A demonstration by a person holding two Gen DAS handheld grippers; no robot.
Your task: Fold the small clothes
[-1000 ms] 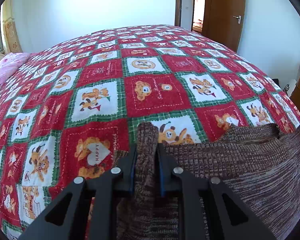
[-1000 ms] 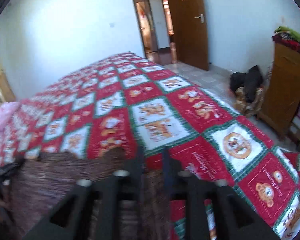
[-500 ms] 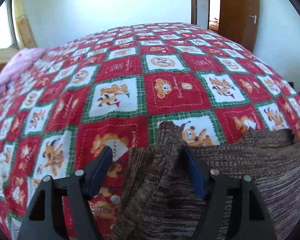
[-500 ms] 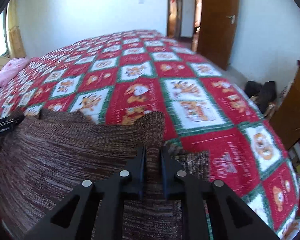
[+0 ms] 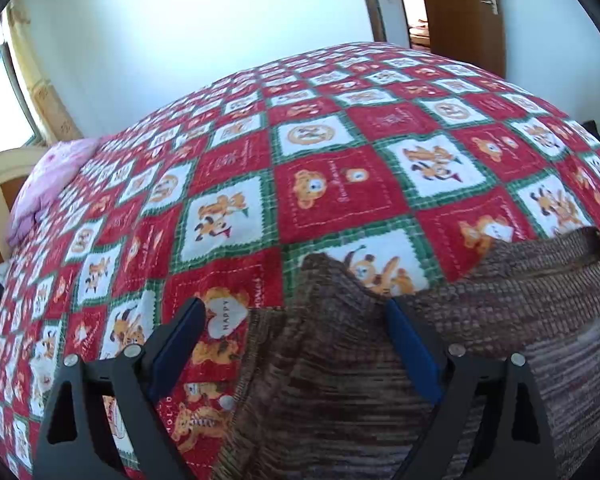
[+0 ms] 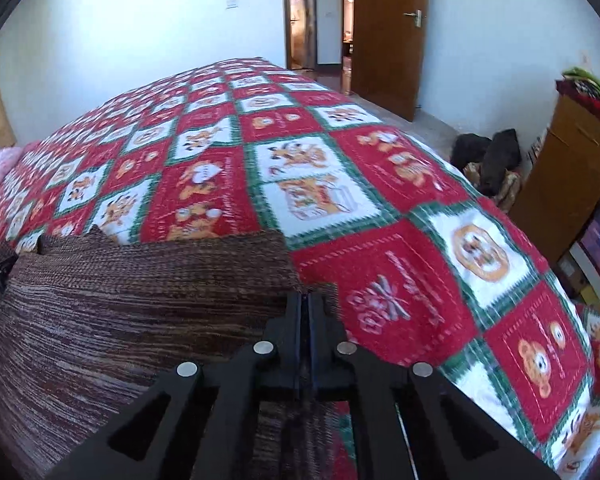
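— Most of what both cameras see is the bedspread, red, white and green squares with cartoon bears, running far ahead of both claws.

— And the garment?

— One brown knit sweater lies flat on that bedspread. From the left wrist it fills the space under and between the fingers and runs off to the right. From the right wrist it spreads out to the left of the fingers.

— How does the left gripper stand?

— Spread wide, blue pads well apart, one sweater corner peaking up between them without being pinched.

— The right gripper?

— Closed tight, fingers pressed together at the sweater's right edge; whether cloth is caught between them, I cannot tell.

— Anything smaller?

— A pink pillow far ahead to the left.
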